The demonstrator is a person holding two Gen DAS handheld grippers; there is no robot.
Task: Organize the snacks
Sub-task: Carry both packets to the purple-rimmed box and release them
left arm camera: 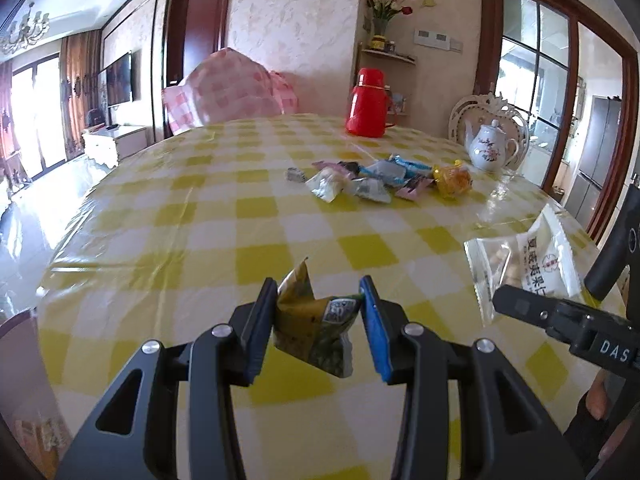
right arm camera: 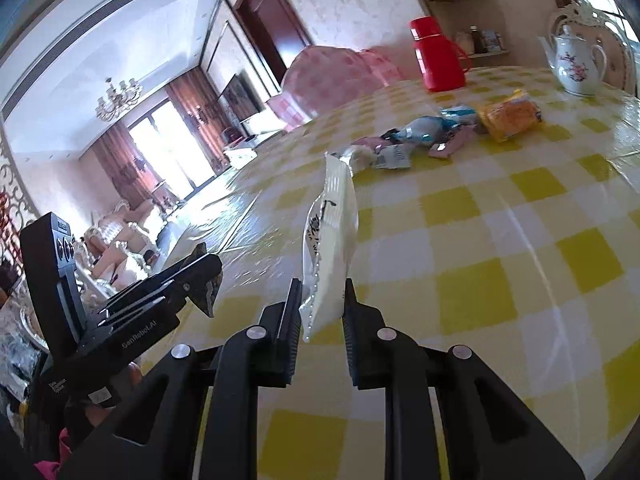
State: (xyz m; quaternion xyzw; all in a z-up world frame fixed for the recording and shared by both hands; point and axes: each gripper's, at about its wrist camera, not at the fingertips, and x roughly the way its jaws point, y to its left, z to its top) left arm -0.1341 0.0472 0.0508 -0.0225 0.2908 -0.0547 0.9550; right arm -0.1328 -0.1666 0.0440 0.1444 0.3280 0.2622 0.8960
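My left gripper (left arm camera: 320,296) is shut on a green and yellow snack packet (left arm camera: 312,328) and holds it above the near part of the table. My right gripper (right arm camera: 322,296) is shut on a white snack packet (right arm camera: 330,240), held upright on its edge above the table. That white packet (left arm camera: 524,268) and the right gripper (left arm camera: 520,304) also show at the right of the left wrist view. The left gripper (right arm camera: 208,280) shows at the left of the right wrist view. A pile of several wrapped snacks (left arm camera: 380,180) lies farther back on the table, and it shows in the right wrist view (right arm camera: 440,132) too.
The table has a yellow and white checked cloth (left arm camera: 224,216). A red thermos (left arm camera: 366,102) and a white flowered teapot (left arm camera: 490,148) stand at the far side. A chair with a pink checked cover (left arm camera: 232,88) stands behind the table.
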